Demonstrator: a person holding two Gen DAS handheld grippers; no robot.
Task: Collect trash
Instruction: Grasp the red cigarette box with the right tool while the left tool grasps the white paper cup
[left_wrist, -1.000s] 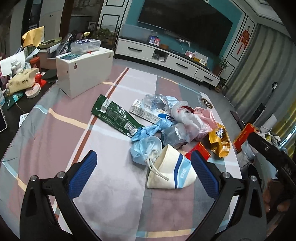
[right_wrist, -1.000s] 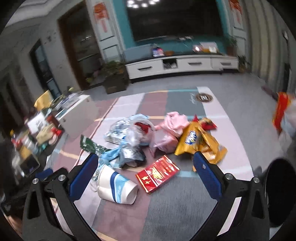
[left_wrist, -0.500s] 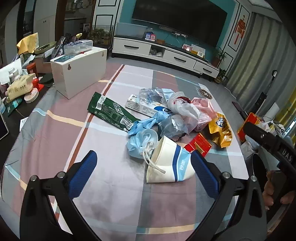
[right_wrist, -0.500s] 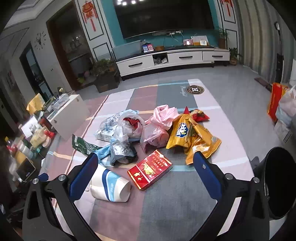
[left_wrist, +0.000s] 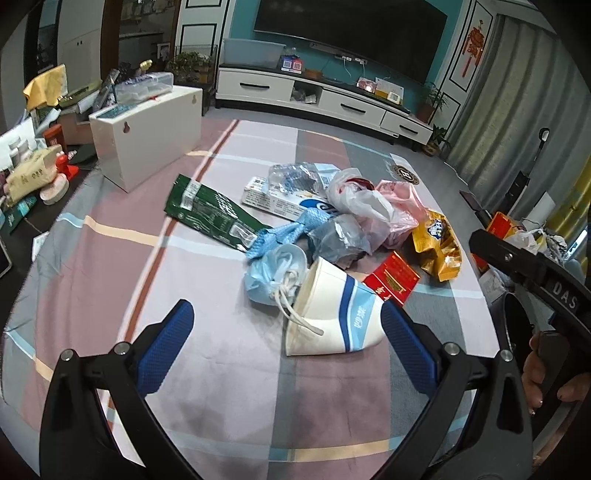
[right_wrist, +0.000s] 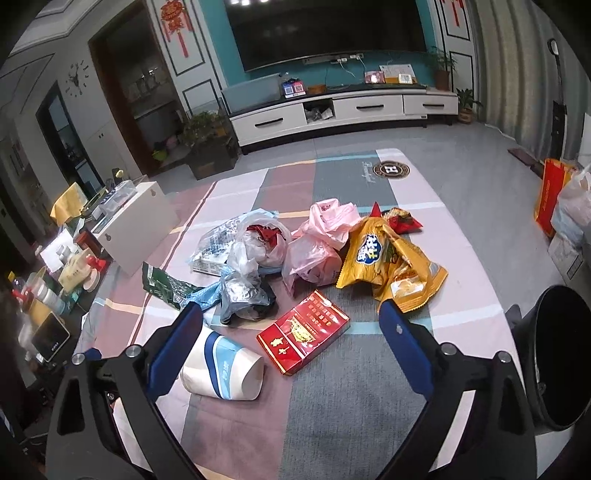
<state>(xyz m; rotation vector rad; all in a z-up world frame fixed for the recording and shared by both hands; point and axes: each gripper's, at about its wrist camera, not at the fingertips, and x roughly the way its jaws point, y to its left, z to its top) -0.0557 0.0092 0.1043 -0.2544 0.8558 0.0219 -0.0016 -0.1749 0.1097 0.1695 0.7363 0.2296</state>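
A pile of trash lies on the striped cloth (left_wrist: 110, 280). A white and blue paper cup (left_wrist: 332, 317) (right_wrist: 225, 369) lies on its side nearest me. A red box (right_wrist: 303, 330) (left_wrist: 393, 278) lies beside it. Behind are a yellow snack bag (right_wrist: 388, 266) (left_wrist: 437, 243), a pink plastic bag (right_wrist: 321, 240), a clear bag (right_wrist: 255, 243), a blue face mask (left_wrist: 273, 273) and a green packet (left_wrist: 210, 214). My left gripper (left_wrist: 286, 338) is open above the cup. My right gripper (right_wrist: 291, 332) is open above the red box.
A black bin (right_wrist: 561, 354) stands at the right edge of the cloth. A white box (left_wrist: 147, 129) sits at the back left. A cluttered side table (left_wrist: 33, 173) is on the left. Bags (right_wrist: 561, 206) stand on the floor at the right.
Both grippers have moved a little closer to the pile and stay open. The trash has not moved.
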